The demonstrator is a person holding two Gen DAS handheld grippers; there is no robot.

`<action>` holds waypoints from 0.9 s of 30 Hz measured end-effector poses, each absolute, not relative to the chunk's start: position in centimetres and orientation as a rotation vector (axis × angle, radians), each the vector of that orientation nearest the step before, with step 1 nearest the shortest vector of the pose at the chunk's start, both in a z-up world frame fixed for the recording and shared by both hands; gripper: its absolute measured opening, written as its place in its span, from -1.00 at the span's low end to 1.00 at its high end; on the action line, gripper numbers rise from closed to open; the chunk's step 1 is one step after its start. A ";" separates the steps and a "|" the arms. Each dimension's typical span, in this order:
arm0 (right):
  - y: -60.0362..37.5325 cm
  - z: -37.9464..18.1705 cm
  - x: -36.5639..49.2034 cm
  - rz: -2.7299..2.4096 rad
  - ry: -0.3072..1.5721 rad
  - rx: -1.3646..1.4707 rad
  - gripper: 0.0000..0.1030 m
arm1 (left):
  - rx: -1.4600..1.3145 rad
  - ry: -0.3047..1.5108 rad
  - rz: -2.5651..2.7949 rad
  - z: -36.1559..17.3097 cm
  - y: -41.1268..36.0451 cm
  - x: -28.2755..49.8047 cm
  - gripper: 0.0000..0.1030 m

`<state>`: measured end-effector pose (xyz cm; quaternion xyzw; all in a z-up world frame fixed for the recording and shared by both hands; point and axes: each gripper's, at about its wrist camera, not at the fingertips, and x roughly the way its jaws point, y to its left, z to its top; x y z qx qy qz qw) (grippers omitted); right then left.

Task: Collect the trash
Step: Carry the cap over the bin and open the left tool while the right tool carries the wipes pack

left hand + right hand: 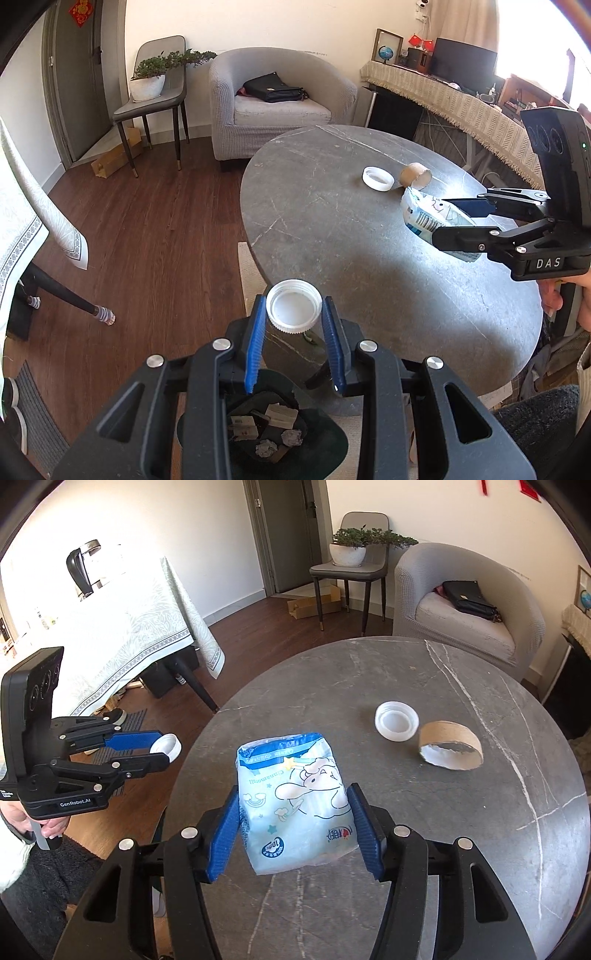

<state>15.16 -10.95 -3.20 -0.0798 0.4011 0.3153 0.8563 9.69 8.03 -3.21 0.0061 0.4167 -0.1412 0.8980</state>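
Observation:
My left gripper [293,314] is shut on a white ribbed lid [294,305], held beyond the near edge of the grey round table [332,229], above a dark bin [266,435] with trash in it. The lid also shows in the right wrist view [168,747]. My right gripper [293,827] is closed around a light-blue cartoon tissue packet [295,801], which sits over the table; it also shows in the left wrist view [432,218]. A second white lid [397,720] and a cardboard tape core [450,749] lie on the table further out.
A grey armchair [273,107] with a black bag stands behind the table. A chair with a potted plant [151,81] is to its left. A cloth-covered table [110,627] stands at the left. A long cloth-covered shelf [461,99] runs along the right wall.

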 end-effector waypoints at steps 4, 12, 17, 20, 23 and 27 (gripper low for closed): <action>-9.2 -2.4 14.2 0.701 0.826 -0.151 0.12 | -0.005 0.872 -0.286 -3.4 9.0 8.8 -0.36; -6.1 -1.6 12.6 0.753 0.797 -0.145 0.12 | -0.051 0.930 -0.268 -5.2 11.1 7.3 -0.36; -4.6 -1.6 12.1 0.764 0.795 -0.158 0.12 | -0.047 0.957 -0.261 -6.5 11.9 6.1 -0.36; -4.0 -1.7 11.8 0.773 0.798 -0.158 0.12 | -0.032 0.984 -0.262 -7.5 12.0 5.3 -0.36; -3.3 -1.5 11.4 0.786 0.796 -0.167 0.12 | -0.021 1.017 -0.261 -8.8 12.1 4.7 -0.36; -2.4 -1.6 11.2 0.794 0.799 -0.172 0.12 | -0.011 1.060 -0.269 -10.5 12.2 4.0 -0.36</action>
